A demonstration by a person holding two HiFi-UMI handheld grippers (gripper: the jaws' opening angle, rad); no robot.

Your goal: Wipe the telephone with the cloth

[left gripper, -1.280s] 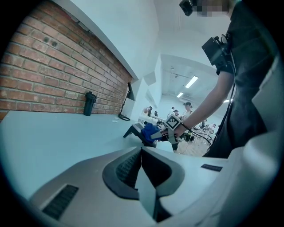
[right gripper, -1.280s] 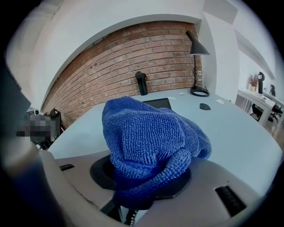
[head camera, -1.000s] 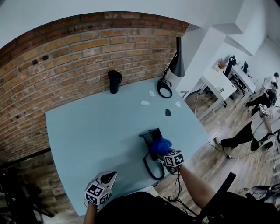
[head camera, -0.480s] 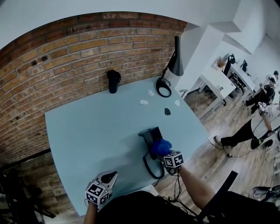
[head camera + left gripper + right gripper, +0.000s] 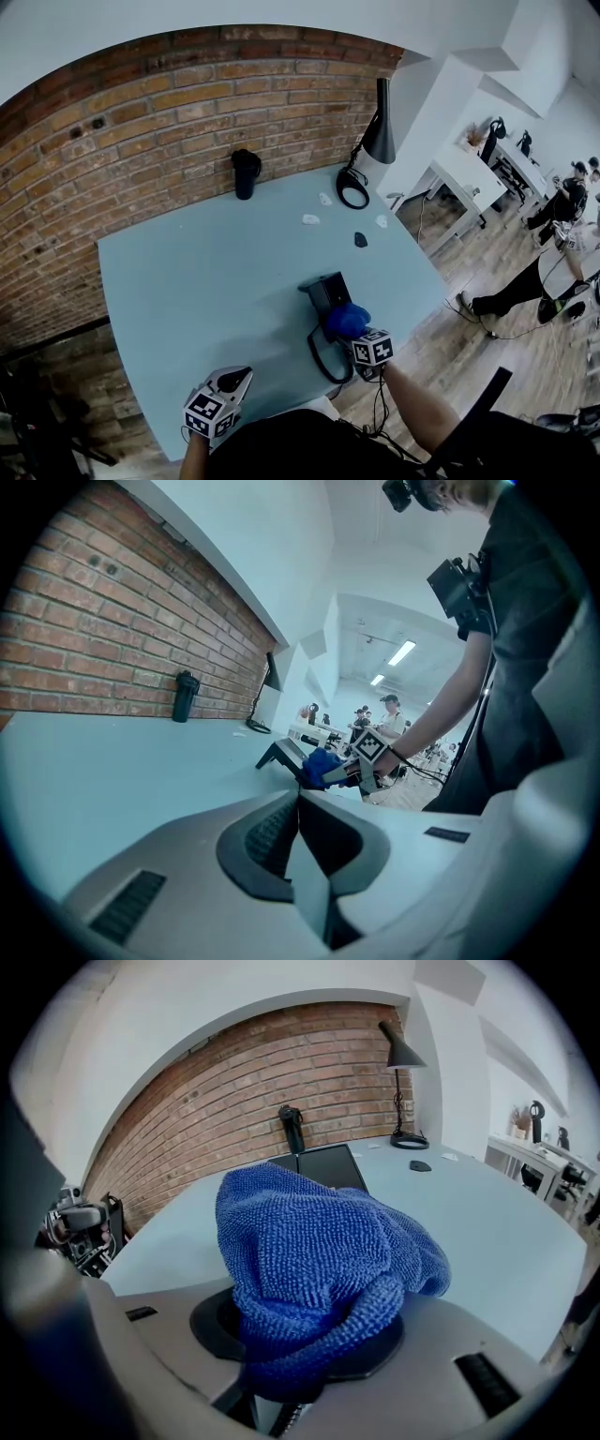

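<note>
A black telephone (image 5: 324, 292) stands on the pale blue table (image 5: 206, 281), its cord (image 5: 323, 361) looping toward the near edge. My right gripper (image 5: 356, 333) is shut on a bunched blue cloth (image 5: 347, 319), which rests on the phone's near part. In the right gripper view the cloth (image 5: 319, 1260) fills the jaws and hides most of the telephone (image 5: 323, 1166) behind it. My left gripper (image 5: 230, 382) hovers at the table's near edge, shut and holding nothing. From the left gripper view, the telephone (image 5: 281, 755) and cloth (image 5: 321, 764) lie ahead to the right.
A black bottle (image 5: 246, 173) stands by the brick wall. A black desk lamp (image 5: 375, 141) rises at the far right corner. Small white scraps (image 5: 310, 220) and a dark mouse-like object (image 5: 361, 240) lie beyond the phone. People and desks are off to the right.
The right gripper with the cloth has slid slightly toward the near edge along the telephone. The left gripper has stayed where it was.
</note>
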